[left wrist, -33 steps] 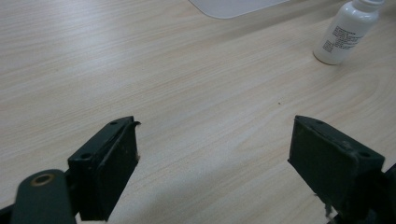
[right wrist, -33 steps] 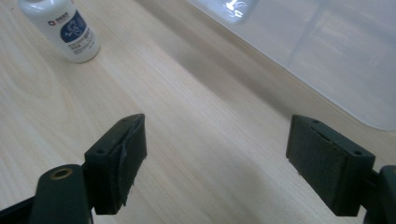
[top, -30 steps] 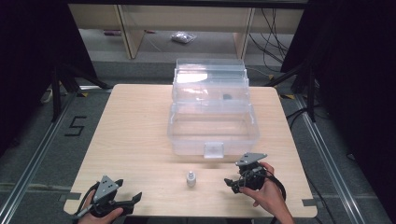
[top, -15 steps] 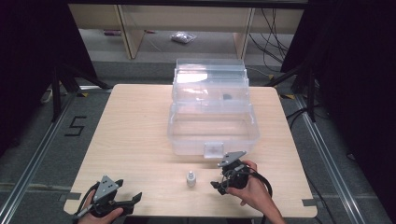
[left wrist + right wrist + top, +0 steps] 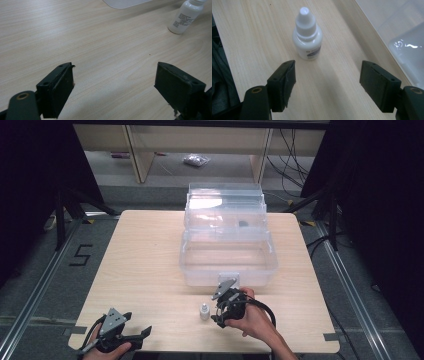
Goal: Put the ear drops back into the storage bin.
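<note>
Now the right gripper (image 5: 220, 312) sits just beside the small white bottle (image 5: 204, 311), having slid in from the table's right side — jaws apart, just narrowing, nothing between them yet; a pickup looks imminent.

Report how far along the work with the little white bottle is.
Done: the clear box stands open. In hand: the right gripper, jaws just been closing with nothing between them, nears the upright white bottle. Left: grasping it. The left gripper waits open.
</note>
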The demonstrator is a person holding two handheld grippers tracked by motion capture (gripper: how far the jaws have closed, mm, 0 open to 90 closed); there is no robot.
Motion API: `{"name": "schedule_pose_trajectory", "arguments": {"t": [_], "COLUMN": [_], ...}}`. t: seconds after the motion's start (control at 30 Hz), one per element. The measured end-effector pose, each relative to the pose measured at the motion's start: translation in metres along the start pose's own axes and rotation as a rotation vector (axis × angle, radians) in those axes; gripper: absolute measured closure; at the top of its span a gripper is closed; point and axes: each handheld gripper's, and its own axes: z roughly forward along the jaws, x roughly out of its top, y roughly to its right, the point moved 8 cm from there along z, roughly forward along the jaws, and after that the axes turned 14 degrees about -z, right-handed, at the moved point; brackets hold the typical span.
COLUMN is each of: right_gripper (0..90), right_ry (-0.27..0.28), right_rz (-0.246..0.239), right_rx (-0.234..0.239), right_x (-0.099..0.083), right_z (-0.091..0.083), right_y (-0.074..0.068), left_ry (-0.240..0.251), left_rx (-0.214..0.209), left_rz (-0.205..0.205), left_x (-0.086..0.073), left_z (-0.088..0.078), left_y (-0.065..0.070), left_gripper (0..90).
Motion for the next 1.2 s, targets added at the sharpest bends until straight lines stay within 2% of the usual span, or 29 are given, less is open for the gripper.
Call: {"name": "schedule_pose_trajectory", "arguments": {"t": [0.1,0.13,0.17,0.27,0.3,0.4,0.43,0.67,0.7,0.77,0.87,0.9,1.0,1.03,1.13,1.17,1.2], "right_gripper": [30.8,31.1,31.2,31.4,31.8,33.6,34.5,38.2,39.0,40.1,40.8,42.0,43.1,43.3,45.4,46.0,47.0], "right_ry": [-0.008,-0.015,-0.017,-0.037,-0.039,-0.048,-0.060,-0.094,-0.107,-0.124,-0.134,-0.155,-0.162,-0.172,-0.171,-0.177,-0.190], "right_rz": [-0.020,-0.011,-0.031,-0.032,-0.052,-0.051,-0.076,-0.114,-0.142,-0.127,-0.141,-0.126,-0.127,-0.106,-0.123,-0.113,-0.191], "right_rx": [0.009,0.012,0.015,0.022,0.021,0.028,0.040,0.054,0.069,0.069,0.086,0.084,0.091,0.088,0.103,0.110,0.089], "right_x": [0.005,0.007,0.009,0.014,0.015,0.018,0.020,0.027,0.029,0.030,0.032,0.032,0.032,0.032,0.035,0.035,0.034], "right_z": [0.002,0.003,0.005,0.007,0.009,0.010,0.012,0.019,0.022,0.024,0.027,0.030,0.031,0.030,0.030,0.030,0.032], "right_y": [-0.002,-0.003,-0.003,-0.005,-0.005,-0.006,-0.008,-0.011,-0.012,-0.013,-0.013,-0.012,-0.011,-0.012,-0.010,-0.012,-0.005], "left_ry": [0.002,0.002,0.001,-0.002,-0.002,-0.013,-0.023,-0.009,-0.011,-0.016,-0.016,-0.011,-0.011,-0.014,-0.025,-0.025,-0.015], "left_rx": [-0.003,-0.003,-0.002,-0.005,-0.007,-0.005,-0.002,-0.009,-0.011,-0.006,-0.012,-0.012,-0.012,-0.008,-0.008,-0.008,-0.010], "left_rz": [-0.004,-0.004,-0.001,0.000,0.000,0.005,0.006,-0.004,-0.002,0.007,0.006,0.002,0.002,0.003,0.016,0.016,0.008], "left_x": [0.000,0.000,0.000,0.000,0.000,-0.001,-0.002,-0.001,-0.001,-0.002,-0.001,-0.001,-0.001,-0.001,-0.002,-0.002,-0.001], "left_z": [0.000,0.000,0.000,0.001,0.001,0.000,0.000,0.000,0.000,0.000,0.000,0.000,0.000,-0.001,-0.001,-0.001,-0.001], "left_y": [0.000,0.000,0.000,0.000,0.001,0.001,0.001,0.002,0.003,0.002,0.003,0.003,0.003,0.002,0.002,0.002,0.003], "left_gripper": [15.0,15.0,15.0,15.0,15.0,15.0,15.0,15.0,15.1,15.1,15.2,15.2,15.3,15.3,15.3,15.3,15.3]}}
